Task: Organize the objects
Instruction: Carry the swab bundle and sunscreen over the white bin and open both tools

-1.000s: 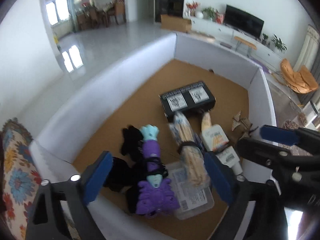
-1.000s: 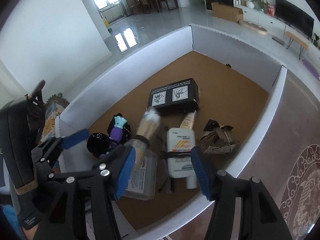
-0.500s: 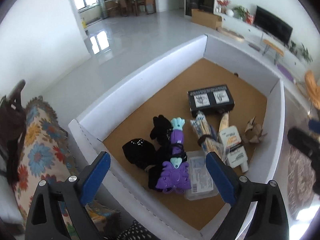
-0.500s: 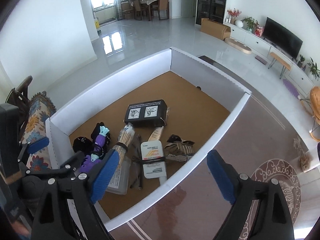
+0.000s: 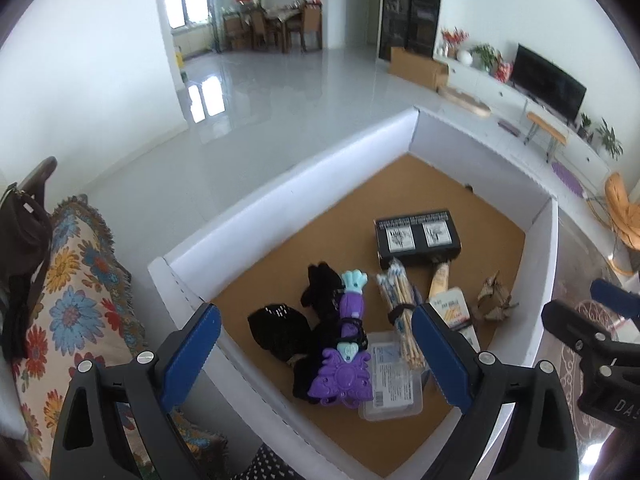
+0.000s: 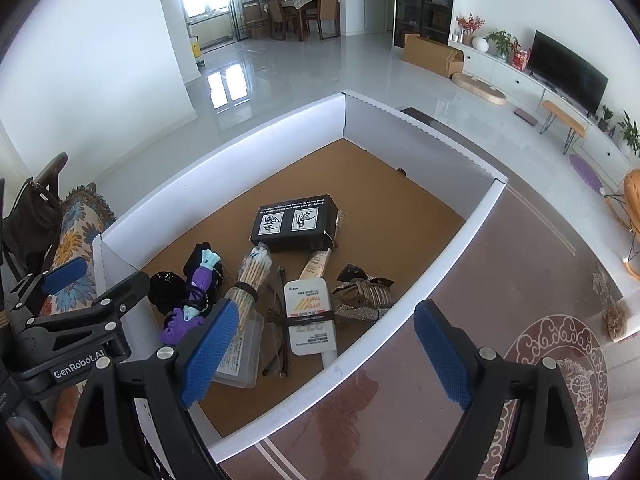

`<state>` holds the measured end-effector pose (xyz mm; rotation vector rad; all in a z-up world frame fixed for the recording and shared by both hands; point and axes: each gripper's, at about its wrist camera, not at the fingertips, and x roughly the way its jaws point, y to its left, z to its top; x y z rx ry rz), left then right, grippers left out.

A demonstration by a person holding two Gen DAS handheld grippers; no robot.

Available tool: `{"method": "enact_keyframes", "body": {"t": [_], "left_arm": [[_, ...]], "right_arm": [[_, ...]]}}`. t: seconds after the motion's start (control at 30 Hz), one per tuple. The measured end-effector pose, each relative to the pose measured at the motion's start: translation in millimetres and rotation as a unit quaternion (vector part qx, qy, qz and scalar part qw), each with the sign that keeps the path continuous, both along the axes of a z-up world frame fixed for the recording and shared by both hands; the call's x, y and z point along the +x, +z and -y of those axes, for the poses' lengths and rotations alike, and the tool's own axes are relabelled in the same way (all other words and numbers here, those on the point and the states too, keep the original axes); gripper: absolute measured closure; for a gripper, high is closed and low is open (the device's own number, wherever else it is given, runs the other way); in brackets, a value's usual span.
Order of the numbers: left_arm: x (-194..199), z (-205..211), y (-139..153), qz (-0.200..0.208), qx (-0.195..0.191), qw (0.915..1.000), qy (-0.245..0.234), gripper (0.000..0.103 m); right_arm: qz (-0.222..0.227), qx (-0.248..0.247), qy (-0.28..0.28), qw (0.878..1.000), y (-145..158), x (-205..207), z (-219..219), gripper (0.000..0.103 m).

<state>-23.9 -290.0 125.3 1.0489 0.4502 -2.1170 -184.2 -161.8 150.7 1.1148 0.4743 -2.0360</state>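
Note:
A white-walled box (image 5: pixel 280 184) with a brown floor holds the objects. A black box (image 5: pixel 416 236) lies at the middle. Nearer are a purple toy (image 5: pixel 348 344), black fabric pieces (image 5: pixel 276 328), a banded bundle of wooden sticks (image 5: pixel 400 304) and a clear plastic case (image 5: pixel 394 384). The right wrist view adds a white tube (image 6: pixel 308 316), glasses (image 6: pixel 276 344) and a glittery bow (image 6: pixel 360 292). My left gripper (image 5: pixel 315 320) hangs open above the box's near corner, holding nothing. My right gripper (image 6: pixel 324 312) is open over the box's near wall, also holding nothing.
A floral cloth (image 5: pixel 72 300) and a dark bag (image 5: pixel 24 232) lie left of the box. A glossy brown surface (image 6: pixel 480 280) runs along the box's right side, with a patterned rug (image 6: pixel 560 360) beyond it. The far half of the box floor (image 6: pixel 360 176) is bare.
Both grippers have risen and backed away from the box, so more of the room shows. The right jaws have spread wider. The objects in the box have not moved.

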Motion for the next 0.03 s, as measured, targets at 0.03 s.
{"method": "enact_keyframes", "body": {"t": [0.03], "left_arm": [[0.3, -0.8, 1.4, -0.003, -0.004, 1.0, 0.0, 0.006]], "right_arm": [[0.0, 0.0, 0.0, 1.0, -1.0, -0.2, 0.7, 0.013]]}}
